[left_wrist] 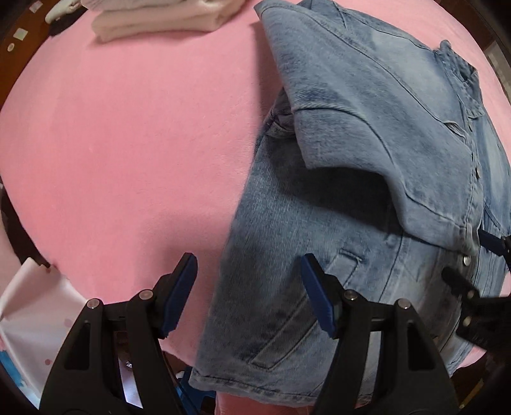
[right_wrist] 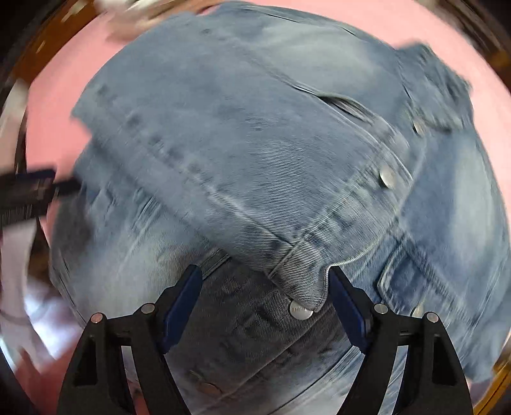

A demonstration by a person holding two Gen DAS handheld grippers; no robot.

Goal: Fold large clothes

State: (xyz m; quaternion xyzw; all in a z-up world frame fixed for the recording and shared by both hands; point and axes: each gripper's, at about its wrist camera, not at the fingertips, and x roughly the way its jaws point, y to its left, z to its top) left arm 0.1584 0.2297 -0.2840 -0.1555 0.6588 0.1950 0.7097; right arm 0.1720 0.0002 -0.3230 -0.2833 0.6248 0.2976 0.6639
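While both of my grippers point down at the pink cloth [left_wrist: 111, 143] that covers the work surface, the denim jacket [left_wrist: 367, 143] lies spread on it, filling the right half of the left wrist view and nearly all of the right wrist view. From the left wrist camera I see a sleeve [left_wrist: 345, 105] folded across the jacket's body, its cuff end lying over the front panel just above a slanted welt pocket [left_wrist: 319, 287], and the button placket with its metal snaps running down the far right. My left gripper [left_wrist: 249, 271] has its jaws spread, with nothing pinched: the left finger hangs over bare pink cloth and the right finger over the denim, so the jacket's left edge runs through the gap between them. A folded cream garment [left_wrist: 159, 19] sits at the far edge of the cloth, well apart from the jacket. At the right border of that view I can make out my right gripper [left_wrist: 472, 265] over the placket. The right wrist picture is smeared by motion, yet I can tell that the right gripper's jaws are parted, and a folded corner of denim with a snap button [right_wrist: 300, 310] beside it lies between the blue pads [right_wrist: 348, 306]; the corner comes very close to the right pad, though I cannot tell whether they touch. No pad presses on the fabric that I can see.
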